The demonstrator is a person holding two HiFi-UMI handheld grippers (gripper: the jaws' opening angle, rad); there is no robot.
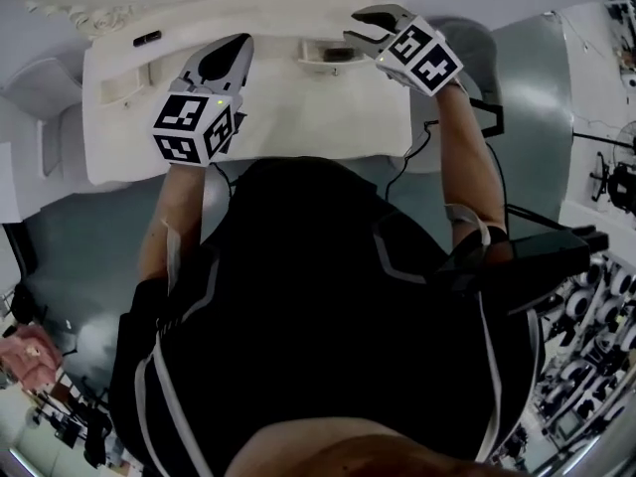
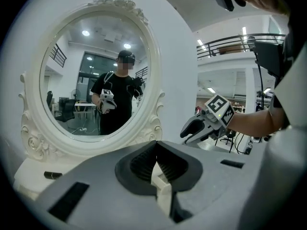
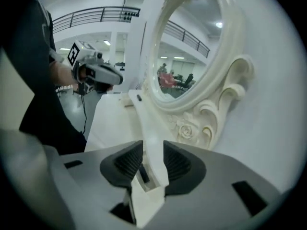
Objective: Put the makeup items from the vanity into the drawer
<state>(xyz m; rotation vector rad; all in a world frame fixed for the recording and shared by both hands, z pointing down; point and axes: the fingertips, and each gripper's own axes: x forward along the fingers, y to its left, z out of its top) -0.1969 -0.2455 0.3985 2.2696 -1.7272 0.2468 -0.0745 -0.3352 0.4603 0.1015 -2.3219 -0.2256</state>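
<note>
A small cream drawer [image 1: 310, 60] stands open at the back of the white vanity [image 1: 298, 127], with a dark makeup item [image 1: 338, 55] lying in it. My right gripper [image 1: 360, 28] hovers just over that drawer, open, with nothing between its pads. In the right gripper view the item [image 3: 142, 175] shows through the gap of the jaws, down in the drawer [image 3: 151, 188]. My left gripper [image 1: 238, 43] hangs over the vanity's left half, shut and holding nothing. Another dark makeup item [image 1: 147, 38] lies on the raised shelf at the far left, and the left gripper view shows that item [image 2: 53, 175] below the mirror.
An oval mirror [image 2: 96, 71] in an ornate white frame [image 3: 211, 114] rises behind the shelf. A grey rounded seat [image 1: 477, 38] stands right of the vanity. Cables and black equipment [image 1: 556, 251] are at my right side.
</note>
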